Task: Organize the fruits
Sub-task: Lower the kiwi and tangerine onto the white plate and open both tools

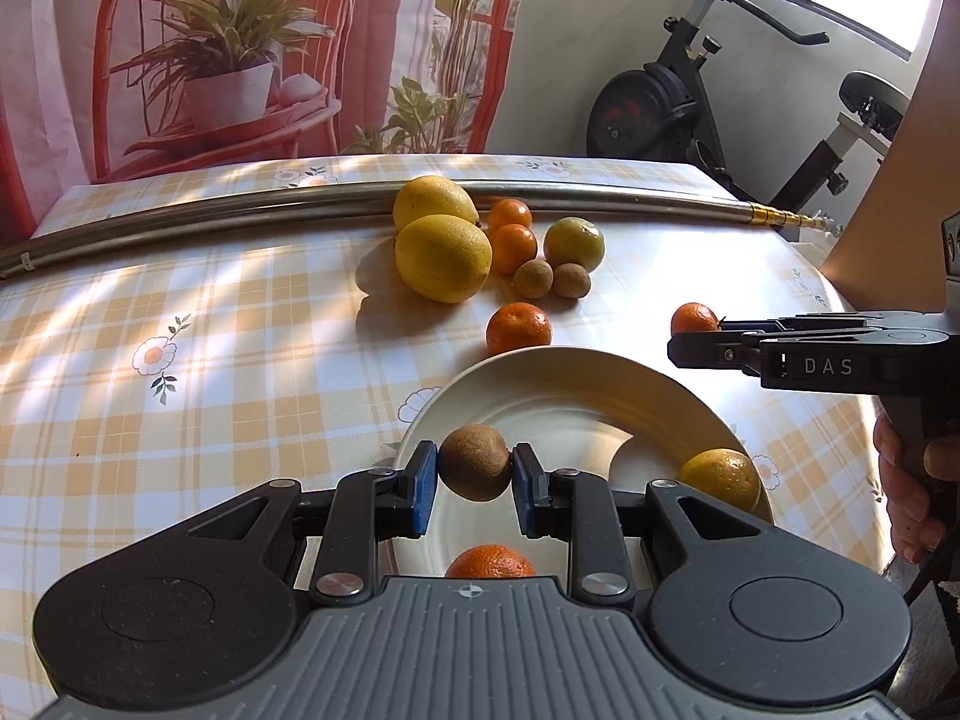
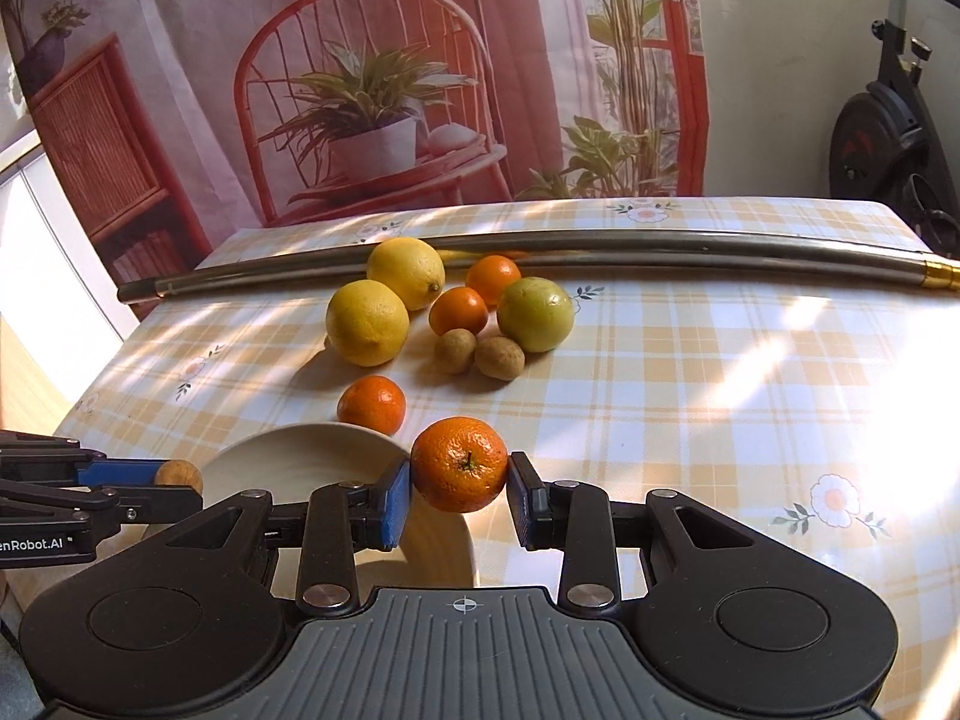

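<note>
The left gripper's body is covering the near rim of the plate (image 1: 558, 360) in the left wrist view, and only the top of an orange (image 1: 490, 563) on the plate is showing above the housing. A yellowish fruit (image 1: 723, 478) is sitting on the plate's right side, partly in shadow; its kind is hard to make out. In the right wrist view the plate is largely lying behind the right gripper's linkage, and the left gripper is entering cut off at the left edge. A hand (image 1: 912, 480) on the right gripper's handle is showing only in part at the frame edge.

The left gripper (image 1: 474, 471) is gripping a kiwi (image 1: 475, 461) between its blue pads, jaws parted only by the fruit's width, above the plate. The kiwi is looking brown, matte and oval.

The right gripper (image 2: 459, 480) is clamping a mandarin (image 2: 459, 463), stem end facing the camera, just beside the plate's far right rim. Whether it is over the rim or the tablecloth (image 2: 720, 372) cannot be told. The skin is looking bright orange and dimpled.

Further back, loose fruit is lying clustered on the tablecloth: two lemons (image 2: 367, 322), a lime (image 2: 535, 313), two small brown fruits (image 2: 500, 357) and three oranges (image 2: 372, 403). A metal rod (image 2: 660, 243) is lying across the table behind them.
</note>
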`<state>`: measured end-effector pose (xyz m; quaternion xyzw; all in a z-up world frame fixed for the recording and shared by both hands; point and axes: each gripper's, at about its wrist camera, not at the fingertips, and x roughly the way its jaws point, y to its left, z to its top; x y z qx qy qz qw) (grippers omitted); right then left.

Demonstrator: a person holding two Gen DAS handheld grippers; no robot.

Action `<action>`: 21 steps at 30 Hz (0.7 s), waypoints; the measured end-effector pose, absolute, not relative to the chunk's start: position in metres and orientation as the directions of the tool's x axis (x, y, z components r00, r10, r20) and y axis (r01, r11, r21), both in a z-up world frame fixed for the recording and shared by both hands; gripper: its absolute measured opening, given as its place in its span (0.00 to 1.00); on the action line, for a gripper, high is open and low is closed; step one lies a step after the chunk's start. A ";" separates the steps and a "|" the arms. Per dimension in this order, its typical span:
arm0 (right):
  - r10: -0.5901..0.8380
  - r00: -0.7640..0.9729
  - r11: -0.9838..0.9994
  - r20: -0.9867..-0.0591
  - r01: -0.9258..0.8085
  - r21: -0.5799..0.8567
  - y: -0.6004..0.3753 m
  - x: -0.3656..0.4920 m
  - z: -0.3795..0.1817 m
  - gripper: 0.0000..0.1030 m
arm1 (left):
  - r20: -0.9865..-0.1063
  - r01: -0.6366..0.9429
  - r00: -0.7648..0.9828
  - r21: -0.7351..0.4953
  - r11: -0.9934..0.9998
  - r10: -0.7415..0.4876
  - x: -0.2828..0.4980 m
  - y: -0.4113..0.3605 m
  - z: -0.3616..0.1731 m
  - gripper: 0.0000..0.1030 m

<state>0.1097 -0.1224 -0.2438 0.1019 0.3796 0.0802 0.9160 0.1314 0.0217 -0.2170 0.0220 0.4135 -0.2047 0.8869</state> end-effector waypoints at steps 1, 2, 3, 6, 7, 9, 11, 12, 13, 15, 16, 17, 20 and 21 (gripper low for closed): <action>0.224 0.696 0.967 -0.682 -0.069 0.247 -0.119 0.106 -0.244 0.30 | -0.745 0.379 0.575 -0.124 0.917 -0.338 0.130 0.022 -0.218 0.27; 0.222 0.694 0.966 -0.685 -0.062 0.251 -0.117 0.104 -0.244 0.30 | -0.748 0.376 0.578 -0.112 0.920 -0.327 0.129 0.021 -0.219 0.27; 0.228 0.688 0.964 -0.689 -0.059 0.260 -0.115 0.101 -0.245 0.30 | -0.751 0.375 0.581 -0.096 0.922 -0.314 0.128 0.020 -0.220 0.27; 0.236 0.679 0.963 -0.695 -0.065 0.263 -0.109 0.096 -0.247 0.30 | -0.753 0.375 0.588 -0.070 0.924 -0.295 0.128 0.017 -0.221 0.27; 0.235 0.676 0.963 -0.699 -0.068 0.259 -0.106 0.093 -0.248 0.30 | -0.754 0.374 0.588 -0.069 0.925 -0.294 0.129 0.017 -0.221 0.27; 0.232 0.669 0.964 -0.707 -0.062 0.258 -0.104 0.091 -0.250 0.30 | -0.760 0.372 0.584 -0.063 0.926 -0.286 0.129 0.015 -0.223 0.27; 0.226 0.670 0.965 -0.707 -0.055 0.256 -0.102 0.090 -0.250 0.30 | -0.769 0.366 0.578 -0.054 0.929 -0.273 0.128 0.015 -0.223 0.27; 0.222 0.671 0.966 -0.707 -0.051 0.255 -0.102 0.090 -0.251 0.30 | -0.770 0.366 0.578 -0.052 0.929 -0.271 0.126 0.015 -0.223 0.27; 0.219 0.672 0.966 -0.707 -0.047 0.254 -0.101 0.089 -0.251 0.30 | -0.770 0.367 0.578 -0.049 0.929 -0.269 0.125 0.015 -0.223 0.27; 0.218 0.670 0.965 -0.710 -0.042 0.257 -0.101 0.089 -0.253 0.30 | -0.774 0.366 0.578 -0.038 0.930 -0.259 0.123 0.014 -0.224 0.27; 0.219 0.668 0.965 -0.712 -0.041 0.259 -0.101 0.088 -0.253 0.30 | -0.776 0.364 0.578 -0.033 0.931 -0.253 0.123 0.014 -0.224 0.27; 0.221 0.666 0.964 -0.713 -0.040 0.262 -0.101 0.088 -0.254 0.30 | -0.778 0.363 0.576 -0.029 0.932 -0.248 0.123 0.014 -0.225 0.27; 0.231 0.663 0.961 -0.712 -0.041 0.273 -0.101 0.088 -0.256 0.30 | -0.784 0.356 0.571 -0.029 0.934 -0.242 0.123 0.015 -0.226 0.27; 0.229 0.664 0.961 -0.712 -0.039 0.273 -0.102 0.087 -0.256 0.30 | -0.786 0.354 0.570 -0.027 0.935 -0.239 0.123 0.015 -0.226 0.27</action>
